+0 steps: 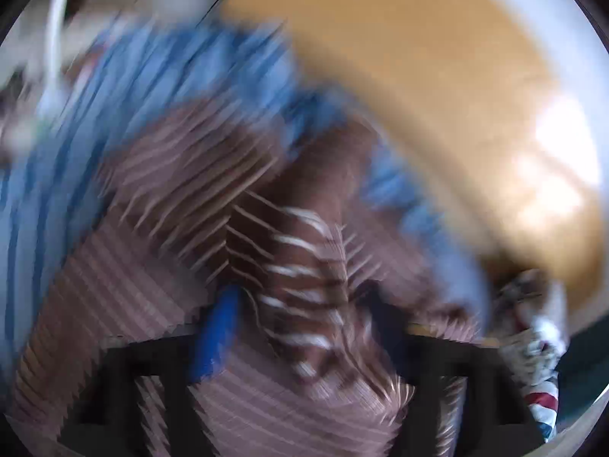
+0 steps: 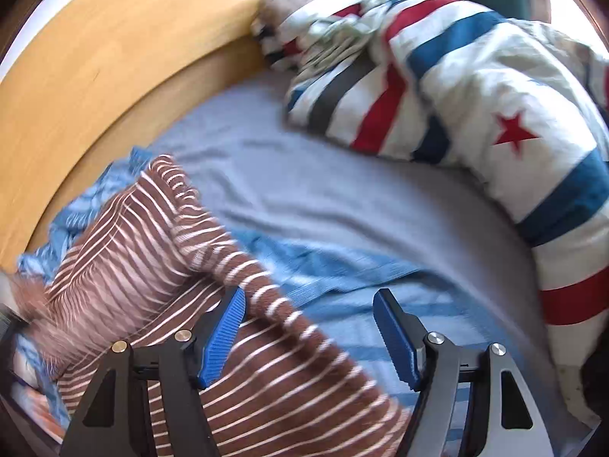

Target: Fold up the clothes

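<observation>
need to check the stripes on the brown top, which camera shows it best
The right wrist view: the brown striped top is fairly sharp there, lying rumpled over blue cloth, with its lower part between the open right tool's fingers. The left wrist view shows the same top, but smeared by motion blur.

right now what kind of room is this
Most likely a bedroom: clothes lie on a bed with a grey sheet, a wooden bed frame runs along its side, and a bunched striped duvet with a red star sits at the far end.
</observation>
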